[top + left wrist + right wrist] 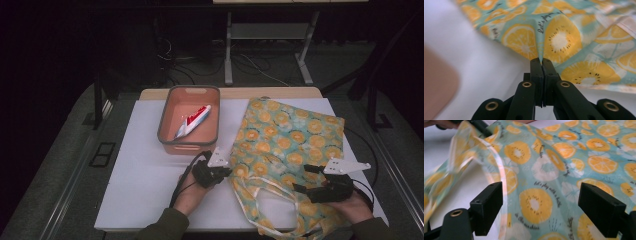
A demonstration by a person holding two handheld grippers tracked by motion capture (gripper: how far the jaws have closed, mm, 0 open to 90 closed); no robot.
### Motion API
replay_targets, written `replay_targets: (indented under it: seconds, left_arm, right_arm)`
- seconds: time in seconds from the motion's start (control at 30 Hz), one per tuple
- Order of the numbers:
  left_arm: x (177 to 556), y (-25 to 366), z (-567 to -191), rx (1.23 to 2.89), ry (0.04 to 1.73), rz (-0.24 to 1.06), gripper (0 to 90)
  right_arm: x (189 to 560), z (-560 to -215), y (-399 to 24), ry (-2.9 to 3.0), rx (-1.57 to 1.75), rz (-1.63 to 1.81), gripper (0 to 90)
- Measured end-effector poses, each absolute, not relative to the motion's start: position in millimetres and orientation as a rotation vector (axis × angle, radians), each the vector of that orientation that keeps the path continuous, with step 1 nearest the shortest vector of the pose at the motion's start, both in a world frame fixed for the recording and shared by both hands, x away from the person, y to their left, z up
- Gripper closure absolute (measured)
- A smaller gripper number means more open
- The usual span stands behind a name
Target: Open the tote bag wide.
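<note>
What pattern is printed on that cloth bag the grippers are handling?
The cloth bag has orange citrus slices and white ones on pale teal, with small black lettering; the right gripper view shows it best.

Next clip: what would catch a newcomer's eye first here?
The bright bag printed with orange slices, spread over the right half of the white table. The left gripper is shut on a pinch of its cloth, and the right gripper is open above it. Behind, a salmon bin holds a red-and-white packet.
</note>
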State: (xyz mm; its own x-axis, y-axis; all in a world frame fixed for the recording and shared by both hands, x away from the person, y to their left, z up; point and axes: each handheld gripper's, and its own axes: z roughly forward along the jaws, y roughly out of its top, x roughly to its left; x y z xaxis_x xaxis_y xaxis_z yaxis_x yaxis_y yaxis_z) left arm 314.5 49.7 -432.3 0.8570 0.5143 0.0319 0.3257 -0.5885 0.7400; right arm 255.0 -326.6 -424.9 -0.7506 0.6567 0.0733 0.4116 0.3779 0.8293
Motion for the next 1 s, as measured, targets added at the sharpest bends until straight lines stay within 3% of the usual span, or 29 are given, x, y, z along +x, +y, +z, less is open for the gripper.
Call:
replay_targets:
  seconds: [0.23,0.53,0.77,1.0]
  left_arm:
    - [328,80,-433,2.206,0.783,0.377,88.4]
    - [330,89,-435,2.192,0.818,0.382,83.9]
    - [320,105,-428,2.155,0.801,0.313,56.1]
    - [300,139,-418,2.056,0.789,0.277,36.8]
  right_arm:
    - [255,-424,-329,2.366,0.951,1.315,19.5]
    - [254,-424,-327,2.371,0.940,1.311,19.5]
    - [253,-423,-323,2.390,0.916,1.293,19.5]
    - [246,-410,-303,2.460,0.879,1.340,19.7]
